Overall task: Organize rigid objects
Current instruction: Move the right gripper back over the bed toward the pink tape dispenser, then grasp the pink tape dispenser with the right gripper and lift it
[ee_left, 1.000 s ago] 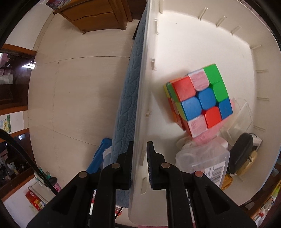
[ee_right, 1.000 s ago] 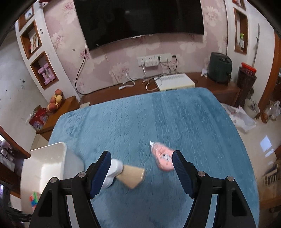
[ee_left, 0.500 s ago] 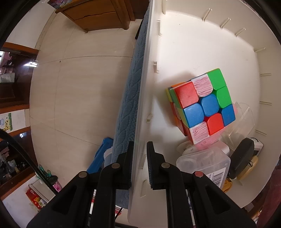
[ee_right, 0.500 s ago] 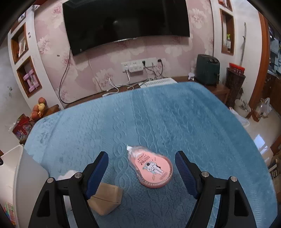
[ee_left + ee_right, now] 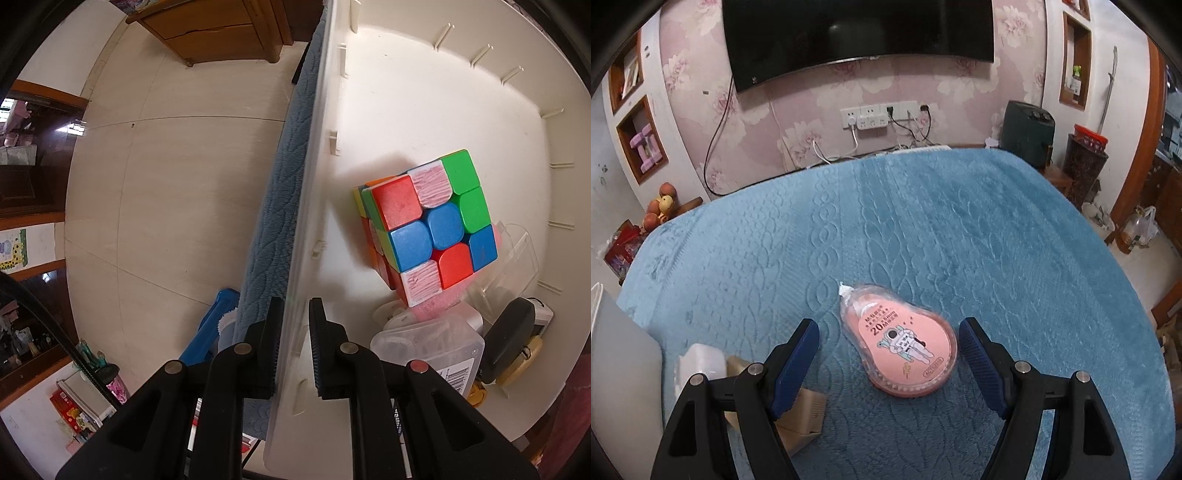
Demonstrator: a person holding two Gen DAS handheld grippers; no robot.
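Our right gripper has dropped toward the pink tape.
Its jaws stand apart around it, mid-counter; our left gripper clamps the bin wall at the counter's edge.

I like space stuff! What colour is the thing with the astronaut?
Pink tape dispenser, clearest in the right wrist view.

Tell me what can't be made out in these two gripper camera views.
- Left wrist view: items under the puzzle cube and clear box in the white bin are covered.
- Right wrist view: the brown box is partly behind the right gripper; the bin's contents are cut off at the left edge.
- Small print on the pink correction tape is unreadable.
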